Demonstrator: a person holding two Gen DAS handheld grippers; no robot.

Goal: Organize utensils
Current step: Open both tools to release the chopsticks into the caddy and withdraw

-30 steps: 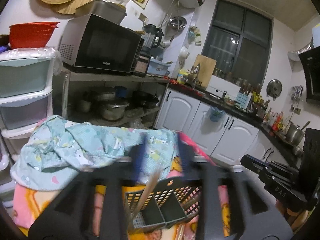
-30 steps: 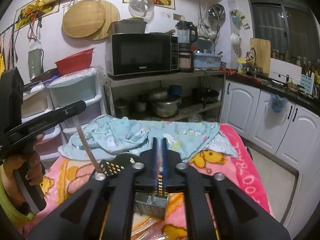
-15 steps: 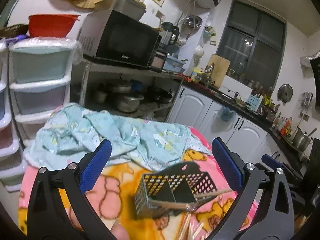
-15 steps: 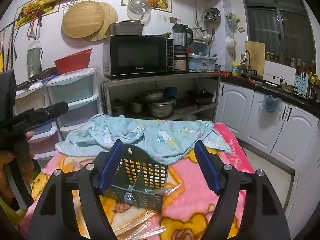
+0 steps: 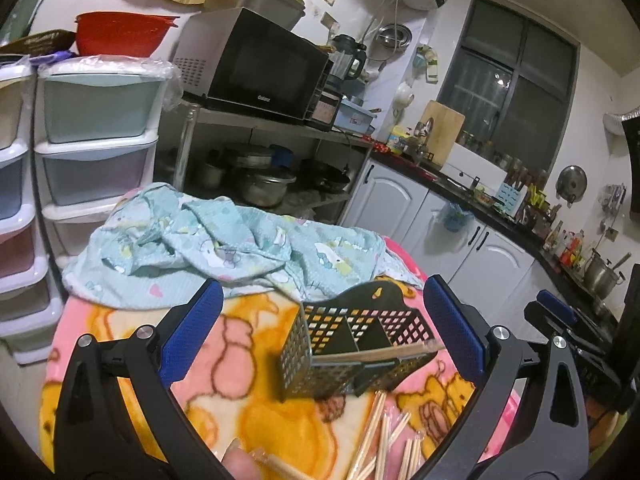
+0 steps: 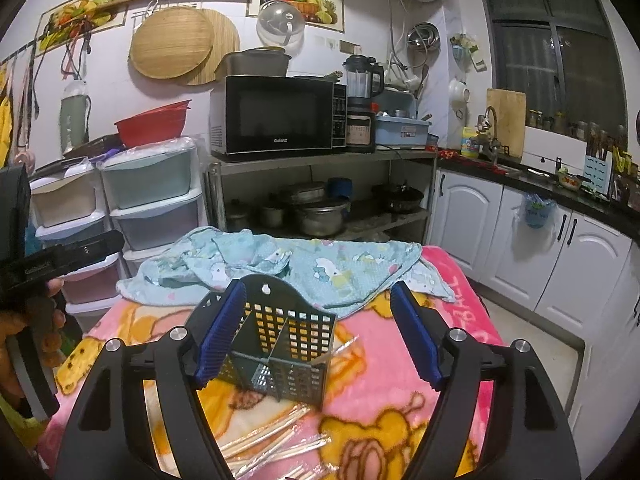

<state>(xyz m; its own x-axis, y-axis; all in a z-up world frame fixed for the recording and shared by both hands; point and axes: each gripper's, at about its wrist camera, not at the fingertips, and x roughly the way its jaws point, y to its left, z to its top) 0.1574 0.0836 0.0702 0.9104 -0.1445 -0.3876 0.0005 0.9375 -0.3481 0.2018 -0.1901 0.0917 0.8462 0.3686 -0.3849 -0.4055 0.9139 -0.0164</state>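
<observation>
On the pink blanket (image 6: 460,320), a dark perforated two-compartment caddy (image 6: 280,356) stands upright.

blue cloth (image 6: 280,268) bunched along blanket's far edge | microwave (image 6: 280,118) on steel shelf | red bowl (image 6: 154,124) atop drawer tower | pots on the lower shelf
</observation>
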